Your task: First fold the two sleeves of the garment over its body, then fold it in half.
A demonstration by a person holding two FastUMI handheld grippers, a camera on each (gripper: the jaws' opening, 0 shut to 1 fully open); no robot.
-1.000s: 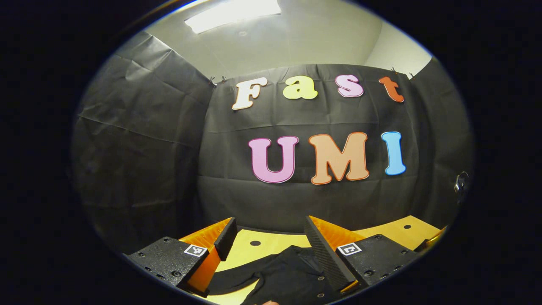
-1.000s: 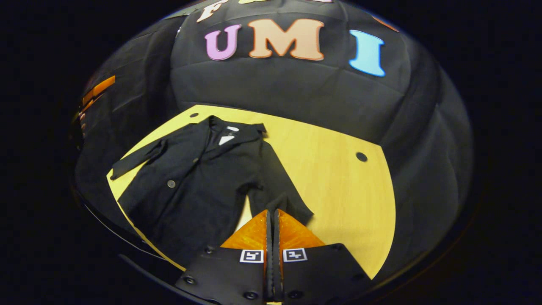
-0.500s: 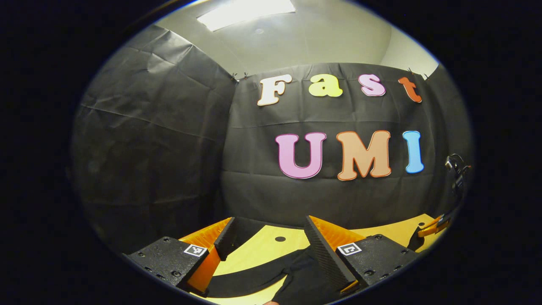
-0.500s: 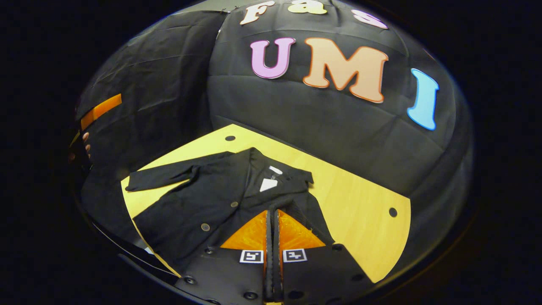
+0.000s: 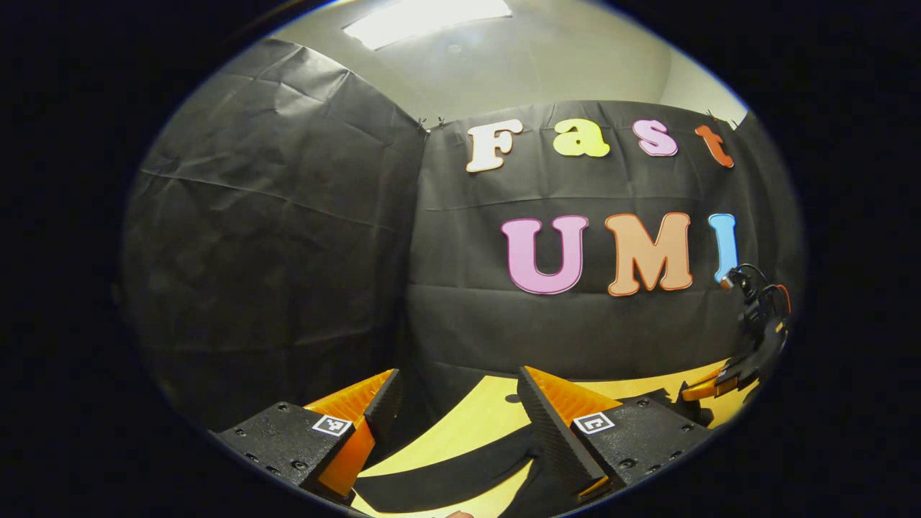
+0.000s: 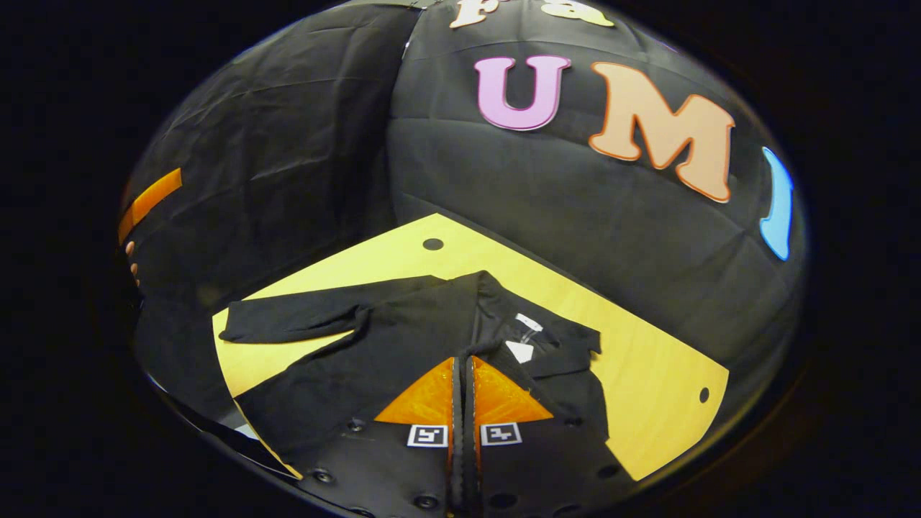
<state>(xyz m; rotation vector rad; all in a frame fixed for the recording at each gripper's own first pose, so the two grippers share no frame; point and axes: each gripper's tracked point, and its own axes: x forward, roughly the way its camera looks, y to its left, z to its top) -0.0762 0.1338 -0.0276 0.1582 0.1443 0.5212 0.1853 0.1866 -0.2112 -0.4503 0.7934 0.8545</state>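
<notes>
Now, left gripper view: left gripper point(image 5: 460, 403) hanging low over the near edge of the yellow table point(image 5: 475, 424), fingers spread wide apart, gripping nothing. Lying flat between and below them, one black sleeve point(image 5: 446, 478) of the garment, running across the tabletop. Showing at the far right, the other gripper point(image 5: 727, 374), sitting above dark cloth at the table's edge. Standing behind, black booth wall point(image 5: 288, 252), with a ceiling light point(image 5: 424, 14) glowing overhead.

Next, right gripper view: right gripper point(image 6: 463, 367) with fingers pressed together, a fold of dark cloth seemingly pinched at the tips, though hard telling against the black fabric. Spreading across the table point(image 6: 647, 374), the black garment point(image 6: 374, 360), collar toward the far side with a white tag point(image 6: 519, 350) showing at the neck. Stretching out to the left over bare wood, the other sleeve point(image 6: 302, 320). Peeking in at the far left edge, fingertips of a hand point(image 6: 131, 259).
</notes>
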